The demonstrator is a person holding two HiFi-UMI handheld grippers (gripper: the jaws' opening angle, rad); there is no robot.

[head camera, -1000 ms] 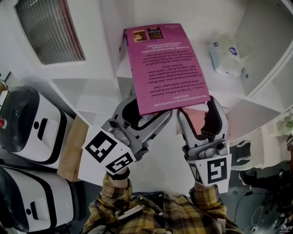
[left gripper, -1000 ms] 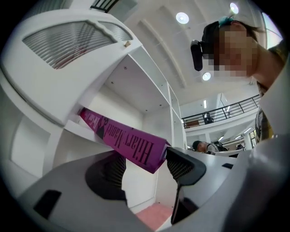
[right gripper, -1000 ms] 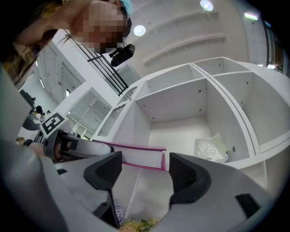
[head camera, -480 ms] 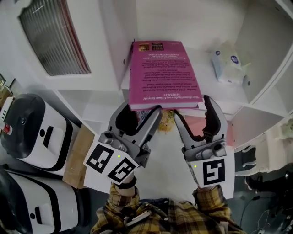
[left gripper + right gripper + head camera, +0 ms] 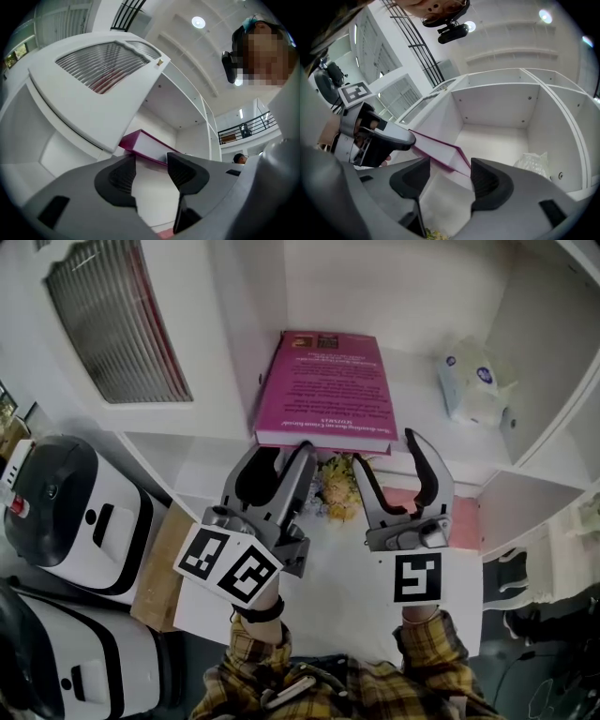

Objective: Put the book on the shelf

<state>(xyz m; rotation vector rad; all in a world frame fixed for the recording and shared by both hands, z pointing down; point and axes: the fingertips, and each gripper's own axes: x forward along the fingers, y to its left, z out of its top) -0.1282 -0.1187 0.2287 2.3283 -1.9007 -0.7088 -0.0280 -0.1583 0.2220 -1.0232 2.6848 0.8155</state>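
The book (image 5: 323,390) lies on the shelf (image 5: 427,413), lengthwise away, just beyond left claw (image 5: 281,454) and right claw (image 5: 386,454); both closing, empty.

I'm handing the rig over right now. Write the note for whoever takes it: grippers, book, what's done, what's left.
Left gripper: empty, jaws apart and closing, just in front of the book.
Right gripper: the same, empty and closing.
Book: flat on the shelf, left of a tissue pack, near edge at the front lip.
Done: book is on the shelf.
Left: probably just back both grippers away; nudge the book deeper if wanted.
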